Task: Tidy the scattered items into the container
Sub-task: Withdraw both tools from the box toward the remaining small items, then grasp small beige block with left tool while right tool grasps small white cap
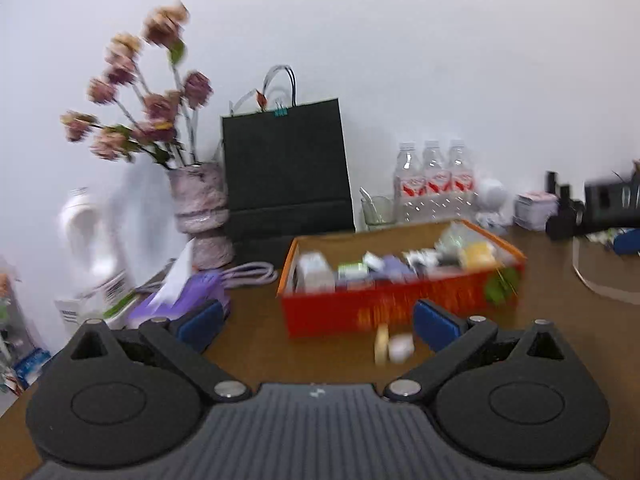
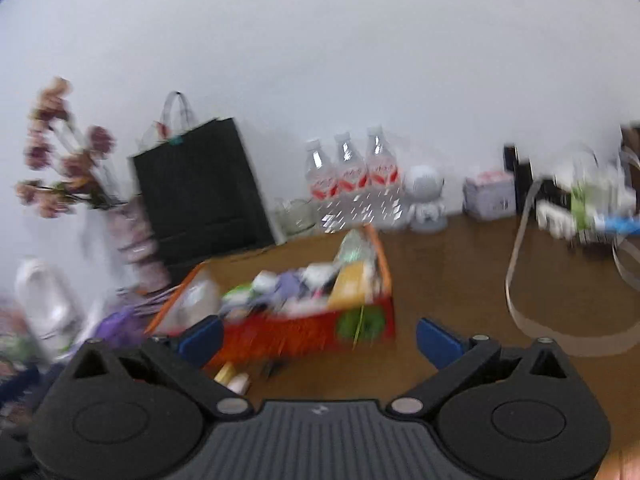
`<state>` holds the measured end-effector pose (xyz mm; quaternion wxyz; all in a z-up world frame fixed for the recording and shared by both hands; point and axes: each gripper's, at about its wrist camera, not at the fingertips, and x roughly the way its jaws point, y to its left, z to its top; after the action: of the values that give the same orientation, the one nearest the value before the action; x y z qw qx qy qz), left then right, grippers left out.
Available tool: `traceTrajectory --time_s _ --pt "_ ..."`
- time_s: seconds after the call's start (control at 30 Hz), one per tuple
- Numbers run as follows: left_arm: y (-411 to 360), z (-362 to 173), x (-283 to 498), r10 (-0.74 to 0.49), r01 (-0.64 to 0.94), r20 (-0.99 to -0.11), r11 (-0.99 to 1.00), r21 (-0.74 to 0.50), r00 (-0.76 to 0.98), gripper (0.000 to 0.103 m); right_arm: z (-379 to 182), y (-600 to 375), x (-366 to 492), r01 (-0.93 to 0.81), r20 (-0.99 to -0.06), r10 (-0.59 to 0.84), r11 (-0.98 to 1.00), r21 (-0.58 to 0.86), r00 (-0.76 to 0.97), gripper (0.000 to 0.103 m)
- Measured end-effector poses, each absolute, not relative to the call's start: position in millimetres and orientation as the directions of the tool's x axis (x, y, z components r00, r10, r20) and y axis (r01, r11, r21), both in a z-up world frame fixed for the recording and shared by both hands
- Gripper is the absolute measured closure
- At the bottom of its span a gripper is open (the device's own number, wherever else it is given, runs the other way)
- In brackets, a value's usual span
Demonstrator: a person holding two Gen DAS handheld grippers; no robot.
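Nearest in the left wrist view, the left hand-held gripper (image 1: 316,322) has its jaws spread wide and holds nothing; the right hand-held gripper (image 2: 318,338) is likewise spread and empty. Just beyond the left one, toward its right finger, two small loose items lie on the brown counter (image 1: 256,320): a pale yellow piece (image 1: 381,345) standing on edge and, touching or just beside it, a small white piece (image 1: 401,347). Both look light and rigid, though blur hides what they are. I judge the yellow one best pinched across its thin flat faces, and the white one across its short sides with a gentle squeeze, since it could skid on the smooth wood. From the right wrist view the same pair sits near and to the left, partly behind that gripper's left finger, so the left side seems better placed. Right behind the two items stands the orange-red container (image 1: 400,304), already crowded with small packets and boxes. Farther back are a black paper bag (image 1: 286,176), a vase of flowers (image 1: 202,208), and three water bottles (image 1: 434,180) against the wall.
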<state>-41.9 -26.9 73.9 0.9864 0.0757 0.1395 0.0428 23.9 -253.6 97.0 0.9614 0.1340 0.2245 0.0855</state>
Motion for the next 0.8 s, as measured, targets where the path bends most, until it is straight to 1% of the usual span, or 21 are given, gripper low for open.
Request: traceTrajectory --time_s 0.03,0.07,0.13,0.23,0.37,0.43,0.53,0.6,0.63,0.7,0.77,0.8 --pt "-28 65 -66 0.111 -0.068 -0.269 0.984 0.166 0.957 0.000 89 -258 1 -0.110 -0.418 0.236 0.946 0.304 0.878 0.000" --pt "-28 55 -88 0.108 -0.061 -0.287 0.984 0.168 0.952 0.000 79 -260 -21 -0.098 -0.443 0.228 0.950 0.298 0.867 0.000" --pt "-27 39 -124 0.091 -0.027 -0.358 0.983 0.181 0.929 0.000 66 -259 -56 -0.094 -0.488 0.211 0.963 0.252 0.847 0.000" --pt "-19 28 -152 0.115 -0.033 -0.415 0.979 0.200 0.902 0.000 53 -255 -99 -0.126 -0.494 0.201 0.975 0.181 0.846 0.000" --pt "-11 37 -149 0.123 -0.061 -0.397 0.985 0.163 0.909 0.000 54 -248 -108 -0.164 -0.436 0.233 0.968 0.190 0.869 0.000" --pt "-8 40 -139 0.119 -0.066 -0.403 0.987 0.144 0.908 0.000 55 -241 -99 -0.178 -0.435 0.241 0.967 0.180 0.868 0.000" --pt "-2 39 -124 0.110 -0.063 -0.417 0.990 0.124 0.902 0.000 50 -232 -87 -0.218 -0.457 0.264 0.964 0.152 0.849 0.003" --pt "3 37 -111 0.092 -0.050 -0.425 0.993 0.109 0.900 0.000 43 -227 -75 -0.241 -0.482 0.277 0.961 0.136 0.831 0.009" --pt "4 36 -103 0.082 -0.043 -0.423 0.994 0.102 0.902 0.000 41 -224 -66 -0.249 -0.496 0.280 0.960 0.128 0.822 0.015" --pt "7 36 -81 0.062 -0.022 -0.394 0.994 0.105 0.917 0.000 35 -217 -44 -0.262 -0.523 0.279 0.959 0.108 0.805 0.021" --pt "7 38 -56 0.023 0.023 -0.357 0.992 0.125 0.934 0.001 29 -206 -20 -0.294 -0.533 0.295 0.952 0.089 0.793 0.031" --pt "7 38 -41 0.004 0.046 -0.353 0.990 0.133 0.936 0.003 26 -200 -8 -0.311 -0.541 0.303 0.947 0.081 0.784 0.034"
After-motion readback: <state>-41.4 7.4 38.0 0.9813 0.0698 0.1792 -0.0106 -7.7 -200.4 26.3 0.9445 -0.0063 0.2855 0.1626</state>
